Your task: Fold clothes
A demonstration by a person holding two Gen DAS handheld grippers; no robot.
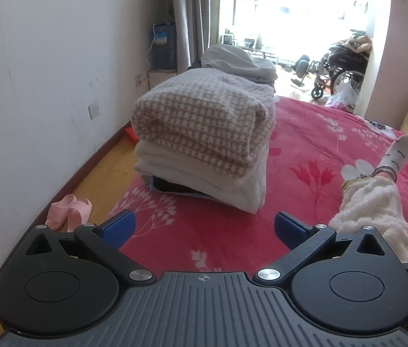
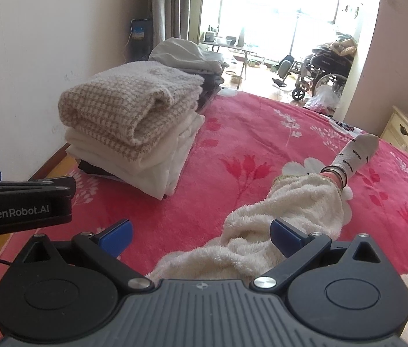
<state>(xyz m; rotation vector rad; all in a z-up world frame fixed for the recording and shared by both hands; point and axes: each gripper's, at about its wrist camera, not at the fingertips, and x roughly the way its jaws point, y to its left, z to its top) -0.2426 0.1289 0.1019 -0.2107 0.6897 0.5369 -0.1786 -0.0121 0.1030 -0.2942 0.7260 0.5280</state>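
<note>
A stack of folded clothes [image 1: 204,141] sat on the red bed [image 1: 305,150], checked sweater [image 2: 126,107] on top, near the left edge. The left tool [image 1: 202,227] and the right tool [image 2: 201,235] both hung wide open, holding nothing. A person's leg [image 2: 290,202] in fleecy trousers lay just right of the stack, partly between the right tool's fingers.

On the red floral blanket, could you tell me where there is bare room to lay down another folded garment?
Free: the blanket between the folded stack and the person's leg, and beyond the socked foot. Crowded: the wall-side edge, with a second pile behind the stack.
</note>
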